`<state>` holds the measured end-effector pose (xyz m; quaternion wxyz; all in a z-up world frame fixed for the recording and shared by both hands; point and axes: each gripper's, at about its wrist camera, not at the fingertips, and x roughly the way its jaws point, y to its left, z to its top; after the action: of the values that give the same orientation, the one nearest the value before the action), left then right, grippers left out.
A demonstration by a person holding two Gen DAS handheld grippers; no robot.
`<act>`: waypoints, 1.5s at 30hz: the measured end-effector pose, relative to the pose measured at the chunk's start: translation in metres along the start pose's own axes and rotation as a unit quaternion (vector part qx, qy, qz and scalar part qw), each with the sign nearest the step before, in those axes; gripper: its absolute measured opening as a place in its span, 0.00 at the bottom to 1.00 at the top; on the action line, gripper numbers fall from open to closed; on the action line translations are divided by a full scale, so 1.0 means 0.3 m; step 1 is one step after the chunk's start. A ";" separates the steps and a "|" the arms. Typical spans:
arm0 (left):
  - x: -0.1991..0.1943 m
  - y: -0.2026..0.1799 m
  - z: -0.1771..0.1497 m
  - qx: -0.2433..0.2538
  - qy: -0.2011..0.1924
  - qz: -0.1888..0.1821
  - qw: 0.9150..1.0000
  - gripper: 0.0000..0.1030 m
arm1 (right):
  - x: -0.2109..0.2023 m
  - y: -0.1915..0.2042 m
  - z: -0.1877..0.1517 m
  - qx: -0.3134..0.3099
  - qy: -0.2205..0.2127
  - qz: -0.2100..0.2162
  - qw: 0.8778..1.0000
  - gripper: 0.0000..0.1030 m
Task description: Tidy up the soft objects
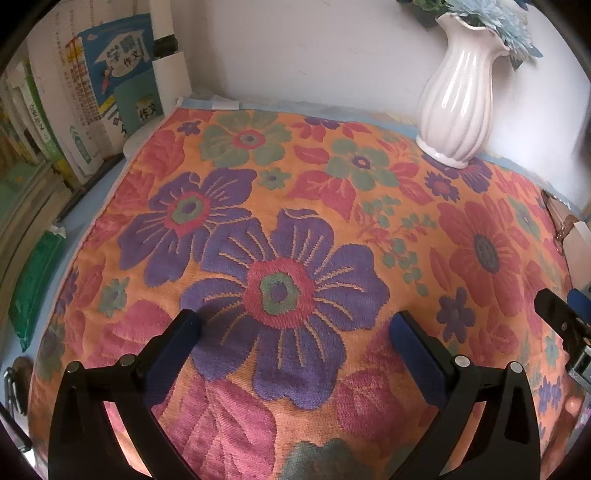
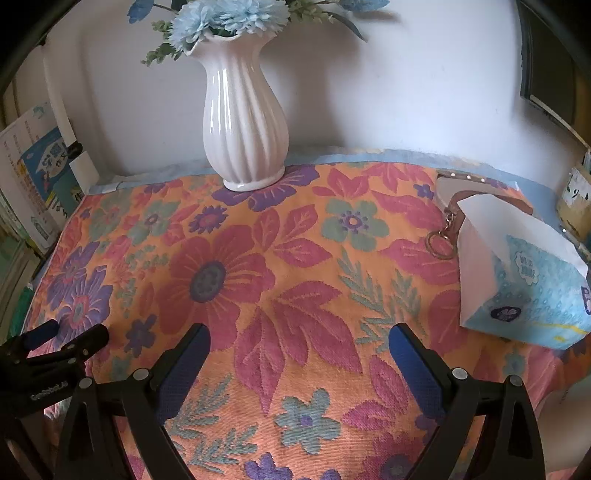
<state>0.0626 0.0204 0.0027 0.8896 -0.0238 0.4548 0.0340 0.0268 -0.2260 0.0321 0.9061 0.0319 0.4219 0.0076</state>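
Two claws spread wide above one flowered towel, nothing between the fingers of either. Left gripper released, blue pads parted over a big purple bloom, black fingertips low against the cloth; contact not certain. Right gripper likewise released, hanging over red leaves on the orange weave. Towel laid flat across nearly all of a pale blue tabletop, showing only as a thin border beyond the far and left edges. Straight ahead of the right claw, at the towel's far edge, a ribbed white vase with pale blue artificial flowers, standing upright on the cloth against a plain white wall. Ahead and to the right of the right claw, a light blue tissue pack, resting on the towel's right side, one end tilted up. Just behind that pack, a brown strap with a metal clasp and ring, partly hidden. Far left of the left claw, a row of upright books with printed covers, and nearer, off the towel's left edge, a green packet lying on the blue surface. To the left of the right claw, the other gripper's black fingertips, also parted.
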 end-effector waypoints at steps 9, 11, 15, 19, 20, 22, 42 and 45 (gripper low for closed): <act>-0.001 0.008 0.004 0.007 0.001 -0.009 1.000 1.00 | 0.011 0.009 -0.004 0.000 0.008 -0.002 1.000 0.94; -0.001 0.008 0.004 0.008 0.001 -0.008 1.000 1.00 | 0.013 0.007 -0.003 0.001 0.009 -0.002 1.000 0.94; -0.002 0.008 0.003 0.007 0.001 -0.008 1.000 1.00 | 0.016 0.009 -0.004 0.000 0.011 -0.002 1.000 0.94; -0.002 0.008 0.003 0.007 0.001 -0.008 1.000 1.00 | 0.018 0.014 -0.007 -0.001 0.012 -0.005 1.000 0.94; -0.002 0.008 0.003 0.007 0.001 -0.008 1.000 1.00 | 0.018 0.014 -0.008 -0.001 0.012 -0.006 1.000 0.94; -0.002 0.008 0.003 0.007 0.002 -0.009 1.000 1.00 | 0.019 0.015 -0.009 0.000 0.014 -0.008 1.000 0.94; 0.016 0.006 0.004 0.005 0.003 -0.013 1.000 1.00 | 0.065 0.034 -0.017 -0.030 0.032 -0.027 0.999 1.00; 0.017 0.010 0.007 0.006 0.002 -0.013 1.000 1.00 | 0.063 0.036 -0.019 -0.030 0.032 -0.027 0.999 1.00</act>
<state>0.0669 0.0238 -0.0004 0.8891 -0.0242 0.4566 0.0196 0.0348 -0.2140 0.0145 0.8927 -0.0071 0.4506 -0.0034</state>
